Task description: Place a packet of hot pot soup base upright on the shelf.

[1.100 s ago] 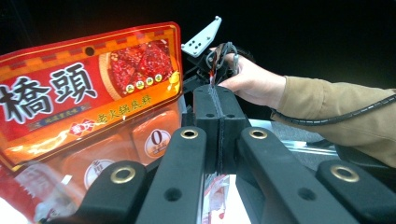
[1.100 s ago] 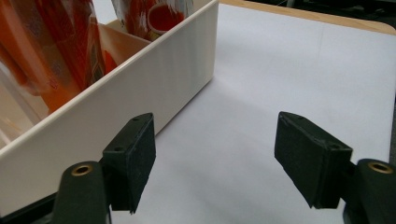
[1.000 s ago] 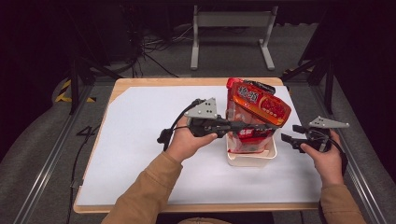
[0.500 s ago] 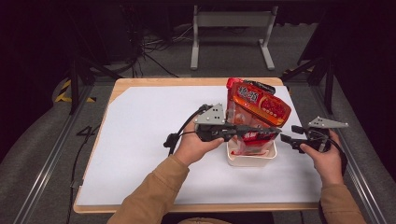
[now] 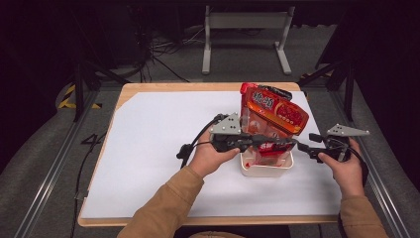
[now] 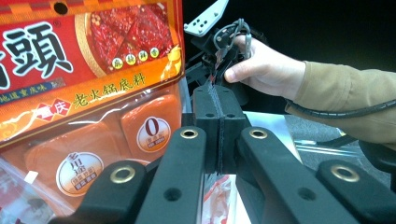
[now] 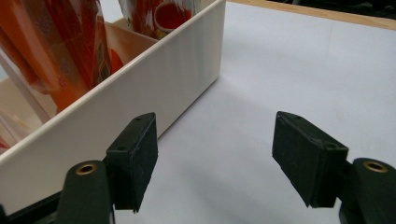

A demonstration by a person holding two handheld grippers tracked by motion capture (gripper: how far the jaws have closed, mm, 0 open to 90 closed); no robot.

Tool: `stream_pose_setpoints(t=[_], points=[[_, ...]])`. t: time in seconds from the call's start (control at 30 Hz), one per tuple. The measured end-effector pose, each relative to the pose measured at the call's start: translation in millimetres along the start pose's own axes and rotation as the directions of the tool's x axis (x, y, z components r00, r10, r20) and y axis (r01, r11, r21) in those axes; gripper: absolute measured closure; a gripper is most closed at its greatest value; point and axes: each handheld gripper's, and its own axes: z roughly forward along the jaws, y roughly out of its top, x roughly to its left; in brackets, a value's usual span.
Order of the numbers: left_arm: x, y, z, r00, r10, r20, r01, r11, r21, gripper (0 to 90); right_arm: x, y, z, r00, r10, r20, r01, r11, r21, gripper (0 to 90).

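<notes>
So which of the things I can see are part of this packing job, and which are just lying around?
In the job:
- red sauce packet, standing in the box
- white box
- left gripper, jaws shut against the packet
- right gripper, open beside the box

Lying about:
- white sheet on the table
- metal stand on the floor behind
- floor cables

White box point(image 5: 266, 168) with tall red packet point(image 5: 271, 111) blocks centre, bare sheet point(image 5: 148, 148) leftward

Glossy plastic packet point(image 5: 271, 111), smooth white plastic box point(image 7: 140, 79), matt white paper sheet point(image 5: 148, 148) on a wooden table point(image 5: 198, 87).
</notes>
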Motion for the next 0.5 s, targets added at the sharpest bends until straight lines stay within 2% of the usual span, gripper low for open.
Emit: stream_pose_setpoints(t=[0.5], points=[[5.3, -12.8, 2.6, 0.9998, -0.019, -0.011, 0.019, 0.9996, 0.022, 89.8, 0.5, 0.4, 0.2, 1.0, 0.0, -0.003, 0.0, 1.0, 0.001, 31.1]])
